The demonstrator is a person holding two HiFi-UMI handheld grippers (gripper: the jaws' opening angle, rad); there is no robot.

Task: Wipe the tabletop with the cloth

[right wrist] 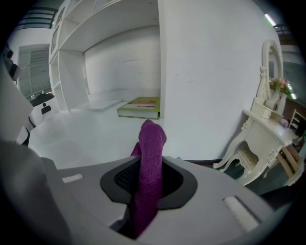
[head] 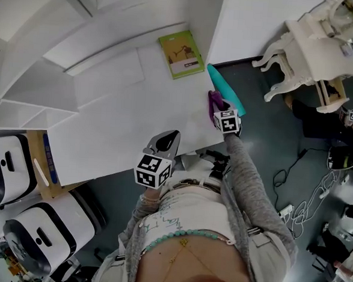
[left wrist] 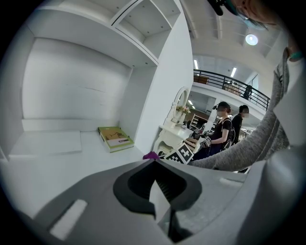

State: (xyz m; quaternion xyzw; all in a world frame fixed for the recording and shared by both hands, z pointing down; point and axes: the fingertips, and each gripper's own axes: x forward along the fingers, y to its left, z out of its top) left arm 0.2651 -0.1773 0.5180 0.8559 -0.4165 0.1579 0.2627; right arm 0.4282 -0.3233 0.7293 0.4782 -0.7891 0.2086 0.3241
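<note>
The purple cloth (head: 215, 100) is pinched upright in my right gripper (head: 218, 108), at the right edge of the white tabletop (head: 118, 112). In the right gripper view the cloth (right wrist: 151, 143) sticks up between the jaws of that gripper (right wrist: 149, 165), which is shut on it. My left gripper (head: 171, 136) hovers at the table's front edge, left of the right one. Its jaws meet with nothing between them (left wrist: 154, 161). The cloth's tip (left wrist: 151, 155) and the right gripper's marker cube (left wrist: 180, 154) show just beyond it.
A green book (head: 181, 54) lies at the table's back, beside a white upright panel (head: 245, 21). A teal object (head: 227, 90) runs along the right edge. White shelving (head: 25, 66) stands to the left, ornate white furniture (head: 310, 44) and people (left wrist: 224, 129) to the right, and cables (head: 305, 200) on the floor.
</note>
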